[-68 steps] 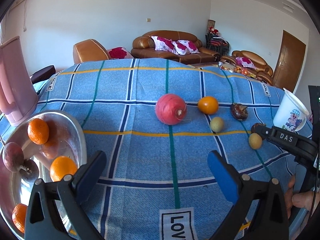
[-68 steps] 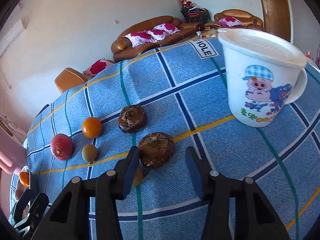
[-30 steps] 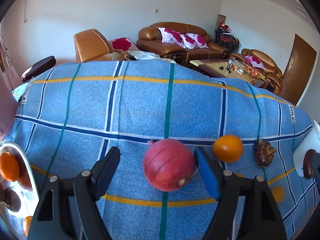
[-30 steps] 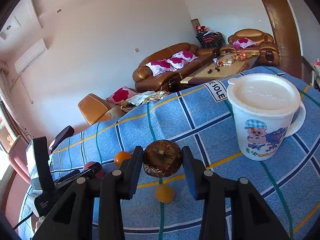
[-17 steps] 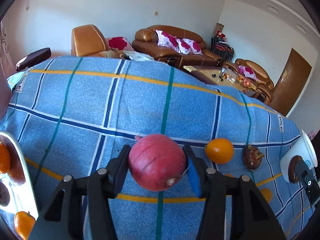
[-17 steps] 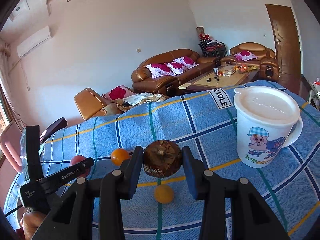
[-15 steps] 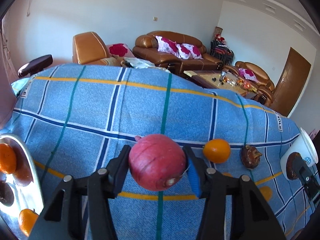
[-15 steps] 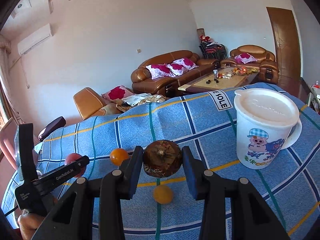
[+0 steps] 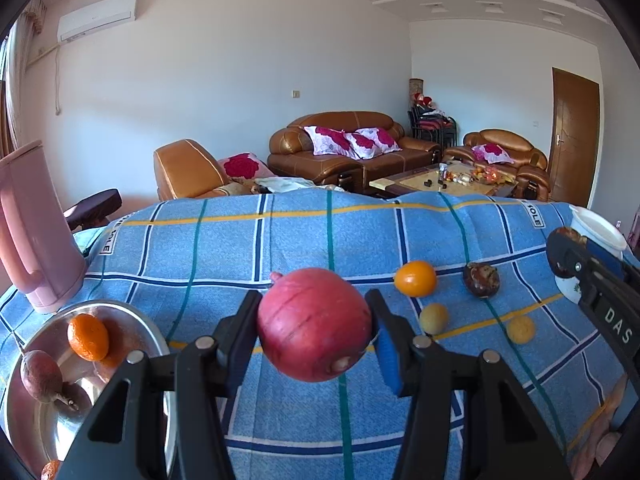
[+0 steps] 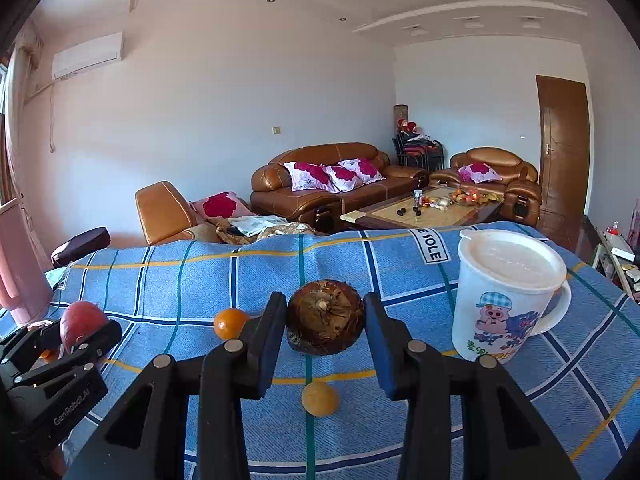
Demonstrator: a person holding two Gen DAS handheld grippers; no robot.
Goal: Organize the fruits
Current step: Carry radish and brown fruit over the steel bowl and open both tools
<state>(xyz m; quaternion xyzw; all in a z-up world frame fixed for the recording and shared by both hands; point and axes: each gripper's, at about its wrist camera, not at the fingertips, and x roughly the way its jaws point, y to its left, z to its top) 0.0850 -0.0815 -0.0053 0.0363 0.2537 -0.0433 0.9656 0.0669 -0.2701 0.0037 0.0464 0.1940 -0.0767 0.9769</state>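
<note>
Left wrist view: the left gripper (image 9: 314,340) has just closed and clamps a red pomegranate (image 9: 314,326), lifted above the blue checked tablecloth (image 9: 280,248). Low at the left, a metal plate (image 9: 132,328) holds an orange (image 9: 88,337). Farther right, another orange (image 9: 415,278) lies on the cloth. Right wrist view: the right gripper (image 10: 325,332) squeezes a brown, rough-skinned fruit (image 10: 325,322) above the cloth, with a white cartoon mug (image 10: 506,296) just to its right.
</note>
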